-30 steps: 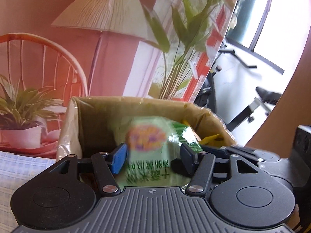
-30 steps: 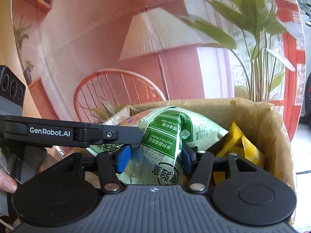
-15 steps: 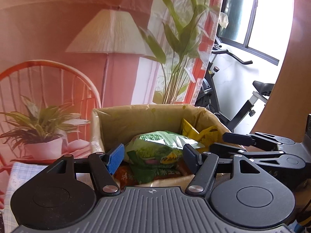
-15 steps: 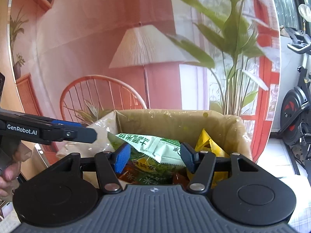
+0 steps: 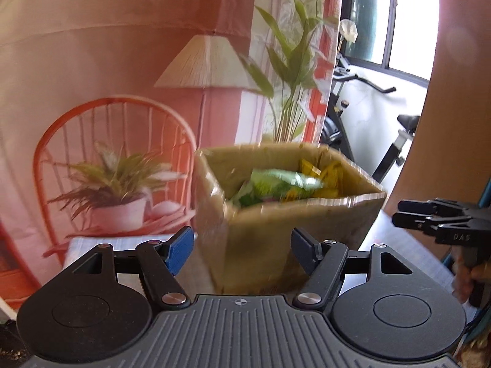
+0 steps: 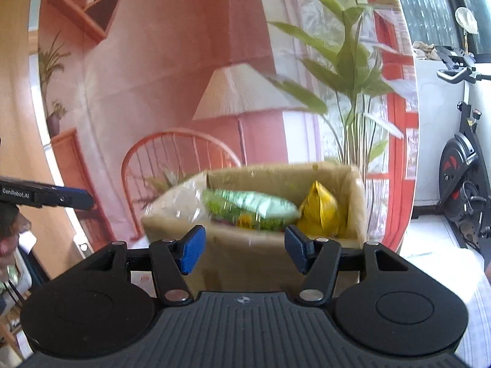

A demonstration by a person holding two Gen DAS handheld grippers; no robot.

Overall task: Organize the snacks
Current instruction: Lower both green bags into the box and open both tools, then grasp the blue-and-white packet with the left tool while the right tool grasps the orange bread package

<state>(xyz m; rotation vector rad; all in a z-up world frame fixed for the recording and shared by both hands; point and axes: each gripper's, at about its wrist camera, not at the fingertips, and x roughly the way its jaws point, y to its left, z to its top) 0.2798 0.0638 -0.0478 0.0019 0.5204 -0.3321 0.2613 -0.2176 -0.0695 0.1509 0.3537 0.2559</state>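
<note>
A cardboard box stands on the table in front of both grippers. In it lie a green snack bag, a yellow bag and a clear plastic bag. My left gripper is short of the box's near wall; its jaws are opening with nothing between them. My right gripper is open and empty too, back from the box's near side. The right gripper shows at the right of the left wrist view. The left gripper shows at the left of the right wrist view.
A printed backdrop with a lamp, an orange chair and plants hangs behind the box. An exercise bike stands to the right by the window. A checked cloth covers the table. A brown board rises at the right.
A second ago both grippers reached into the box around the green bag. Both have since pulled back and apart; the bag lies in the box. The left jaws stand slightly wider.
</note>
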